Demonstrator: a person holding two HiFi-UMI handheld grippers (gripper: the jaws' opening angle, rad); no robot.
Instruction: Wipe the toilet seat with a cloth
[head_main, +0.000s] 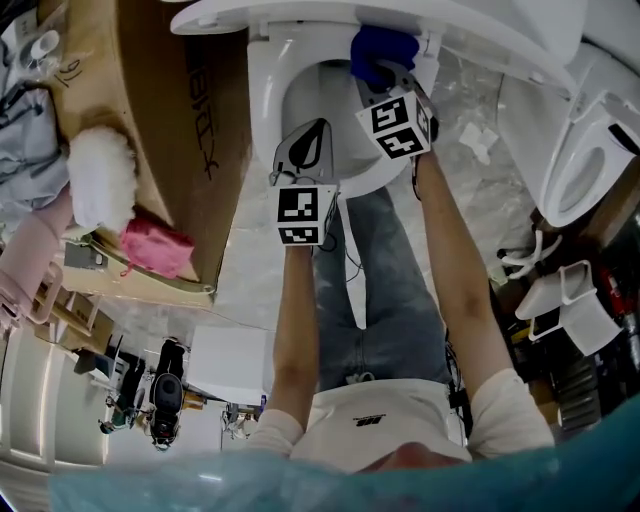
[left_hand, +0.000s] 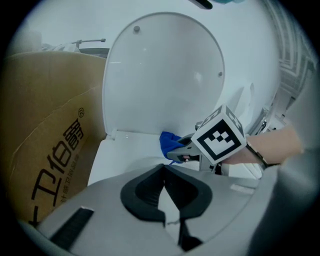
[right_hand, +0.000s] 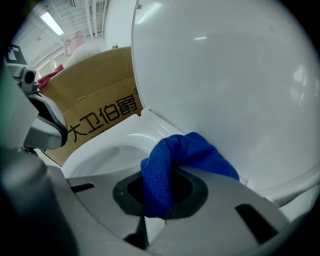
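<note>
Torso in white shirt (head_main: 385, 420) at 6 o'clock in the head view, both forearms reaching up to 12.

- toilet (head_main: 265, 90) at 12, raised lid (left_hand: 165, 75) standing about upright behind the bowl. Can't tell whether a seat ring lies on the rim.
- cardboard box (head_main: 170, 120) at 10, hard against the bowl's left side, printed face toward the toilet.
- second toilet (head_main: 590, 170) at 3, well apart.
- white fluffy item (head_main: 100, 175) and pink item (head_main: 155, 248) on the box, at 9.
- right tongs (head_main: 372, 78) clamped on the blue cloth (right_hand: 185, 155) at the back of the bowl, just in front of the lid.
- cloth is bunched. Its long axis runs along the tongs. One end hangs down between the pads at 6 in the right gripper view. The bulk bulges forward, pointing at the lid's base. Whether it touches the porcelain, can't tell.
- left tongs (left_hand: 164, 172) closed on nothing, over the bowl's front, at 7 from the right tongs and aimed at the lid.
- lid is the only thing close ahead of the cloth.
</note>
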